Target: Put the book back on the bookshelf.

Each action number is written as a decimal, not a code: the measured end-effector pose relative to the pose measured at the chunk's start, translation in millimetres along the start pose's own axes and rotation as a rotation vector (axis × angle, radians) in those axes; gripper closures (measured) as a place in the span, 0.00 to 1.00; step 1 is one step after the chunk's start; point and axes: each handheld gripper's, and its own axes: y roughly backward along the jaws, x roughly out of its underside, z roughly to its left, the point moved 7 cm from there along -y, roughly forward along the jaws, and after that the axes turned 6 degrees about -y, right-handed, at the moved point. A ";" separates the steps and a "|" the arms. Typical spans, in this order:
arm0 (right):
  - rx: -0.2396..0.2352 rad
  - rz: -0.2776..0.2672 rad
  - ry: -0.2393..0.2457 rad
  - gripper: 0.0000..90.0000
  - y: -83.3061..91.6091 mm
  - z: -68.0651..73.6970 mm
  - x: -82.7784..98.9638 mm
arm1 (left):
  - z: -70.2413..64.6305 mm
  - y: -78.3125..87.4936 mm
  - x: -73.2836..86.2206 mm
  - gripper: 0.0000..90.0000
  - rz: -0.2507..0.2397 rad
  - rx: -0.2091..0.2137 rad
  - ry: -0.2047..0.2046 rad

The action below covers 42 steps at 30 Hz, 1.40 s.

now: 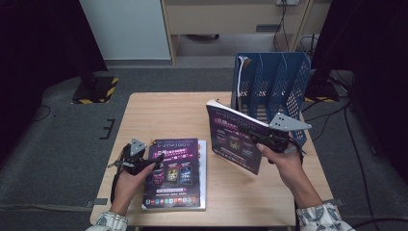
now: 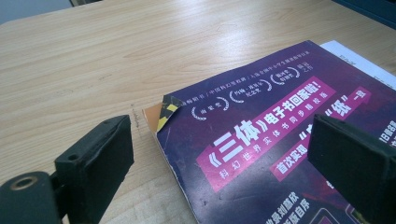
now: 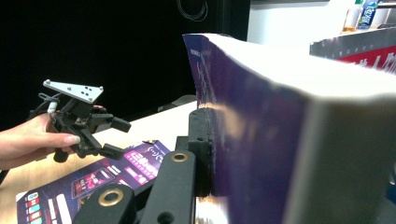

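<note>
A purple-covered book (image 1: 235, 137) hangs tilted above the table's right half, and my right gripper (image 1: 262, 138) is shut on its right edge. In the right gripper view the same book (image 3: 261, 140) stands edge-on against one black jaw. A second purple book (image 1: 174, 173) lies flat on top of a small stack at the table's front left. My left gripper (image 1: 153, 162) stands open at that book's top left corner. In the left gripper view the flat book (image 2: 280, 135) has a dog-eared corner between the two open jaws, one on each side.
A blue mesh file rack (image 1: 272, 86) with several upright slots stands at the table's back right, just behind the lifted book. White pages (image 2: 359, 60) show under the flat book. The wooden table (image 1: 159, 115) is bare at the back left.
</note>
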 end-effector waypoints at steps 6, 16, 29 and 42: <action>0.001 -0.004 -0.001 0.92 8.8 -0.7 0.4 | 0.4 0.0 0.0 0.07 -0.001 -0.001 -0.001; 0.012 -0.011 -0.004 0.92 24.8 -3.2 1.8 | 0.2 0.6 0.1 0.07 0.001 -0.005 -0.005; 0.039 -0.018 -0.009 0.92 51.1 -10.4 1.7 | 0.2 0.1 0.6 0.07 0.005 -0.007 -0.007; 0.074 -0.041 -0.023 0.92 81.7 -15.2 -8.6 | -0.7 -0.1 0.7 0.07 0.006 -0.007 -0.007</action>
